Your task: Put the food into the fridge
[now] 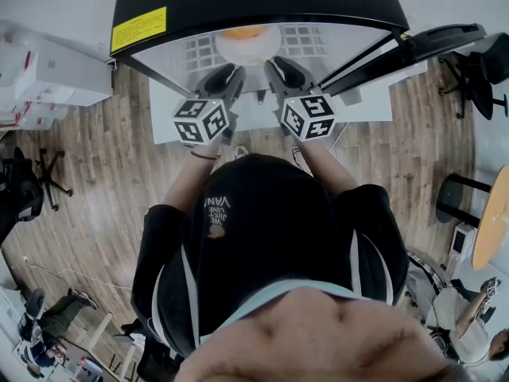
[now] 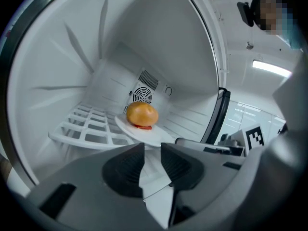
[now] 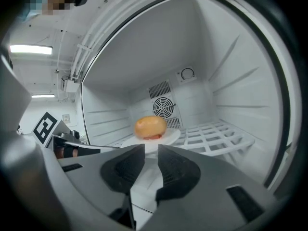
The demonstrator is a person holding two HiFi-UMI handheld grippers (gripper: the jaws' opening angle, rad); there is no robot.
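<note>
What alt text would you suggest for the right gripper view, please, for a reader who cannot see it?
A bun sits on a white plate over a wire shelf inside an open white fridge, a fan grille behind it. The right gripper's dark jaws fill the foreground, slightly apart at the plate's near rim.

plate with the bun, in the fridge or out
In. The plate sits on the white wire shelf inside the fridge, with the fan grille behind it.

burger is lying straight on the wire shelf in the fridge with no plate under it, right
Not quite: the burger lies on a white plate, and that plate rests on the wire shelf in the fridge. The right gripper view shows it.
</note>
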